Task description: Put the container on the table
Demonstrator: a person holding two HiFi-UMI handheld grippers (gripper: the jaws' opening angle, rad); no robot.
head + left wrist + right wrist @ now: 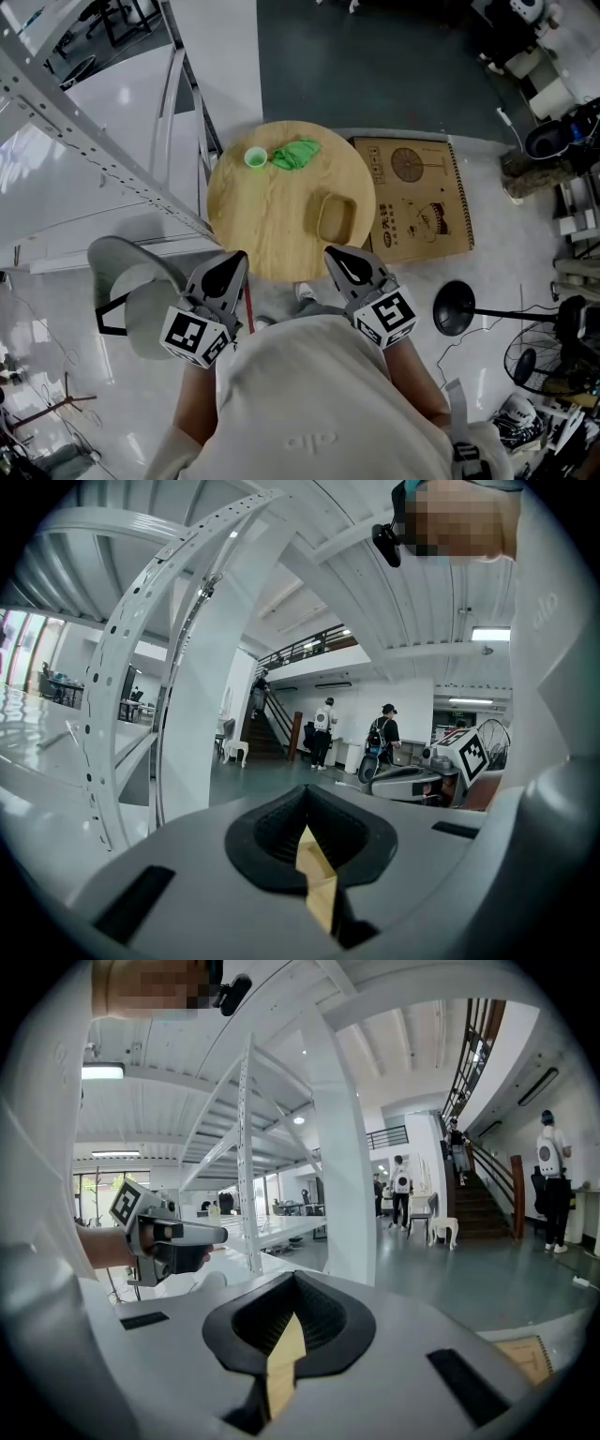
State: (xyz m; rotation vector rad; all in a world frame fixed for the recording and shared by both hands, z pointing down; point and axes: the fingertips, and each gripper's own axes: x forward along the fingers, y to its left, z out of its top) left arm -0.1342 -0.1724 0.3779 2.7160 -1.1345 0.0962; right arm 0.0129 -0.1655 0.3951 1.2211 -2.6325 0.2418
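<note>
A shallow wooden container (336,217) rests on the round wooden table (272,225), right of its middle. A small green cup (255,157) and a crumpled green cloth (297,153) lie at the table's far side. My left gripper (233,264) hovers at the near table edge, jaws shut and holding nothing. The right gripper (340,260) hangs level with it, just short of the container, also shut and empty. In the left gripper view the left gripper (305,825) points out into the hall. The right gripper (292,1314) in its own view does likewise.
A flat cardboard box (417,197) lies on the floor right of the table. A grey chair (141,291) stands at my left, beside a white metal rack (84,131). A black round stand base (453,309) and a fan (534,361) are at the right.
</note>
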